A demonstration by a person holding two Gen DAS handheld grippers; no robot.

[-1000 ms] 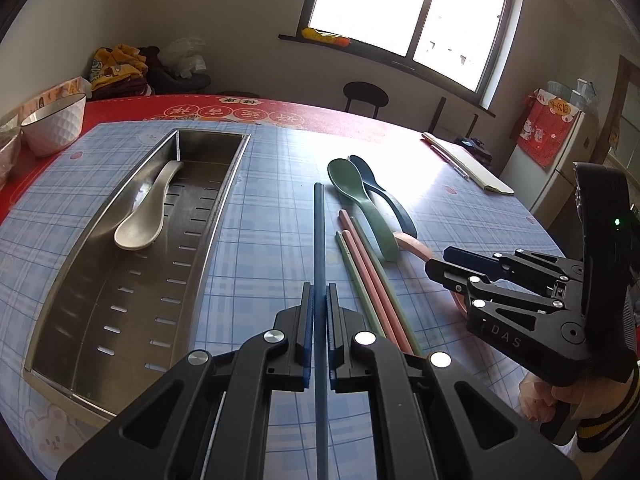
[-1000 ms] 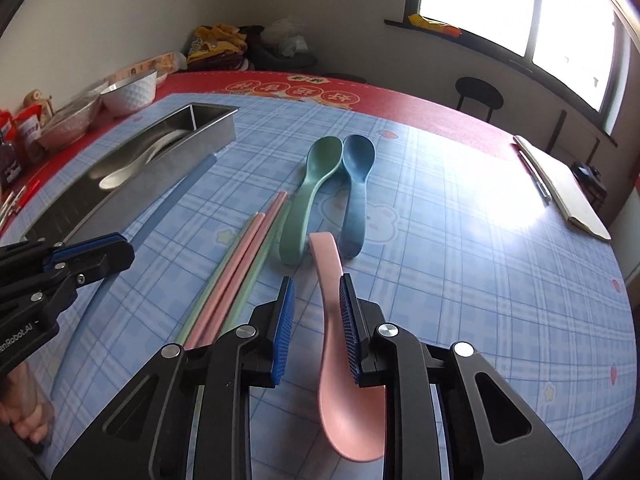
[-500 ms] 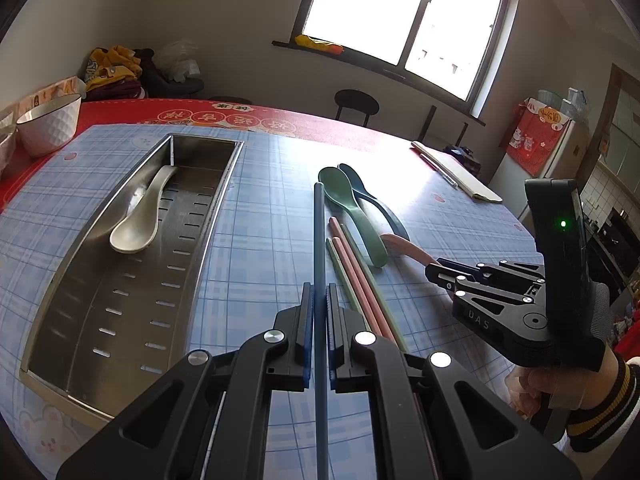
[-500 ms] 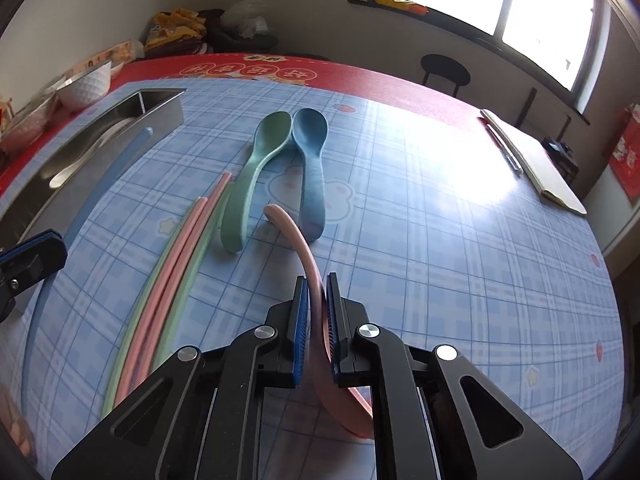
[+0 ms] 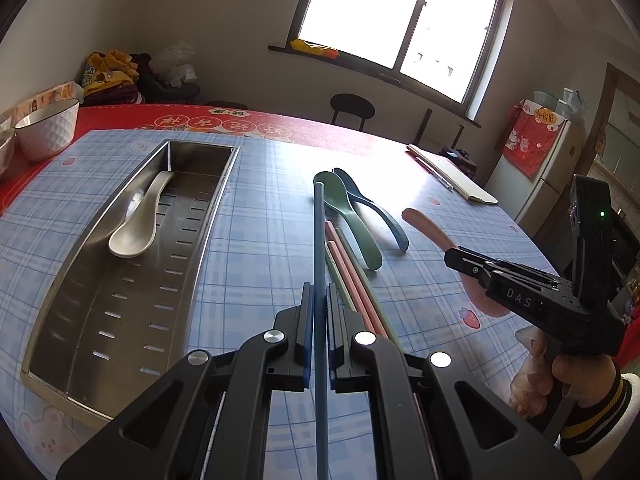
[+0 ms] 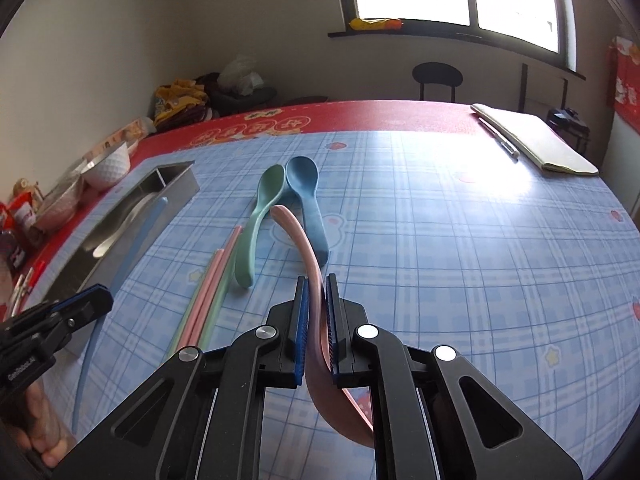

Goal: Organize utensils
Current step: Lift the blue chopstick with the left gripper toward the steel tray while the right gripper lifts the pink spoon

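A long slate-blue chopstick point(image 5: 319, 248) is clamped in the left gripper point(image 5: 318, 312) beside the perforated steel tray point(image 5: 120, 304), while a curved pink plastic spoon point(image 6: 308, 256) is pinched, lifted, in the right gripper point(image 6: 318, 300) above the checked tablecloth's near edge.

The near end of the blue chopstick point(image 5: 320, 380) is cut off by the bottom edge of the left wrist view. The bowl of the pink spoon point(image 6: 340, 412) is partly hidden behind the right gripper point(image 6: 316, 300). The red packets point(image 6: 20, 216) at the table's left edge are blurred and cropped.
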